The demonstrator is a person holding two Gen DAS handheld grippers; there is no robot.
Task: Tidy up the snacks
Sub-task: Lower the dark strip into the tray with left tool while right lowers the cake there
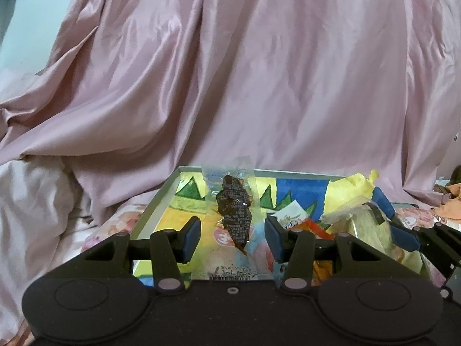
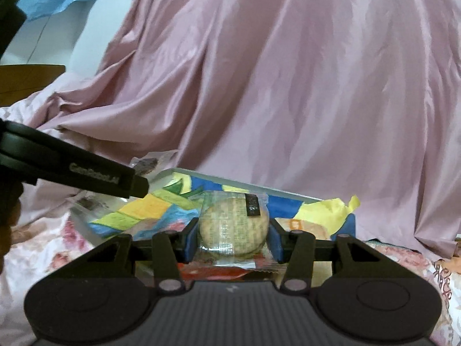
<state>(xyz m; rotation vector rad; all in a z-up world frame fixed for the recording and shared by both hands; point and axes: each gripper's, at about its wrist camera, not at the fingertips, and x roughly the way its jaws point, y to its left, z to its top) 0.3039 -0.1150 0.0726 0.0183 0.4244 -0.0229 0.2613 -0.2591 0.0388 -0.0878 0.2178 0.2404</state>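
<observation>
Evidently the right gripper (image 2: 233,239) pinched a wrapped round rice cracker (image 2: 234,225) between its blue pads, above a colourful tray (image 1: 161,199). The left gripper (image 1: 232,235) framed a clear packet of dark dried snack (image 1: 234,210); whether its pads touched the film could not be told. Red wrappers (image 2: 213,272) beneath were half hidden. Pink draped fabric (image 1: 259,72) filled the background.
</observation>
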